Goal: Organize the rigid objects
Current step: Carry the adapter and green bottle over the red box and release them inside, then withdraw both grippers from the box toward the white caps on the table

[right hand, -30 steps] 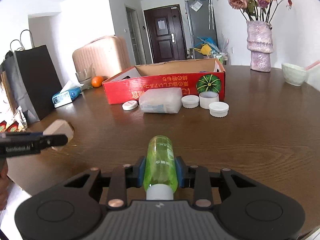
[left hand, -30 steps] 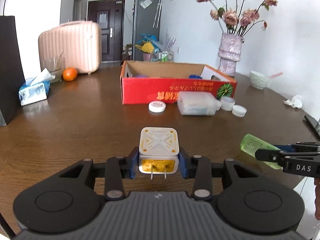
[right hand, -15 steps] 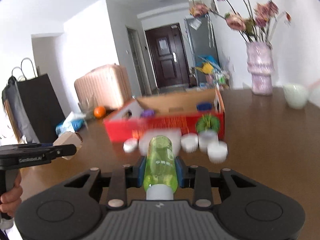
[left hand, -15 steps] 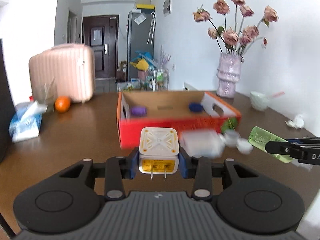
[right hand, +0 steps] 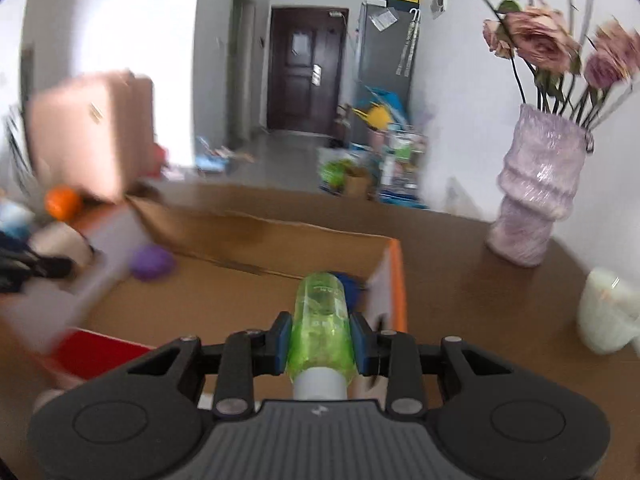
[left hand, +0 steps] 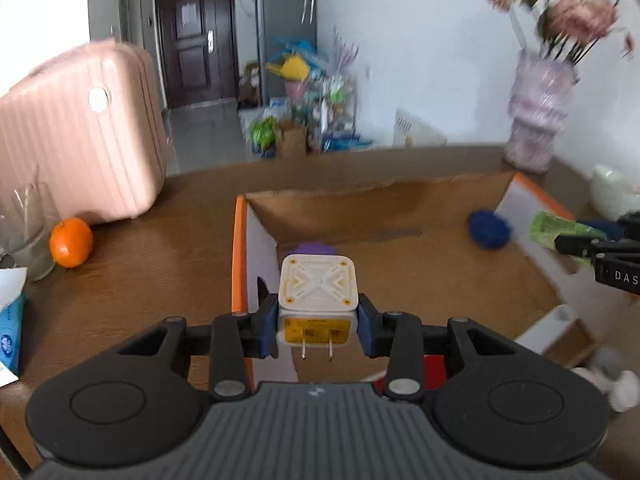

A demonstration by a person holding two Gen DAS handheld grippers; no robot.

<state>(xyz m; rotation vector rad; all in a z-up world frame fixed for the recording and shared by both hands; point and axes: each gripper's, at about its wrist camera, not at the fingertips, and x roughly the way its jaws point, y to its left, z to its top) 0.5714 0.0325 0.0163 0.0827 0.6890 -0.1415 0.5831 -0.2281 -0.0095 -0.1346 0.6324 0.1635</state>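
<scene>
My left gripper (left hand: 318, 320) is shut on a white plug adapter (left hand: 317, 288) with a yellow label and two prongs facing me. It hangs over the left part of the open red cardboard box (left hand: 240, 264). My right gripper (right hand: 320, 336) is shut on a green bottle (right hand: 320, 312) with a white cap toward me, over the box's right end (right hand: 394, 280). In the left wrist view the green bottle (left hand: 560, 230) and the right gripper show at the right edge. Inside the box lie a purple object (right hand: 152, 262) and a blue object (left hand: 488, 228).
A pink suitcase (left hand: 76, 136), an orange (left hand: 71, 242), a glass and a tissue pack (left hand: 10, 332) stand left of the box. A vase of flowers (right hand: 536, 188) and a white bowl (right hand: 608, 312) stand to the right. White lids (left hand: 616, 384) lie before the box.
Both grippers moved forward from the near table to above the box, each still holding its object. The lids and the plastic container before the box slipped below the view.
</scene>
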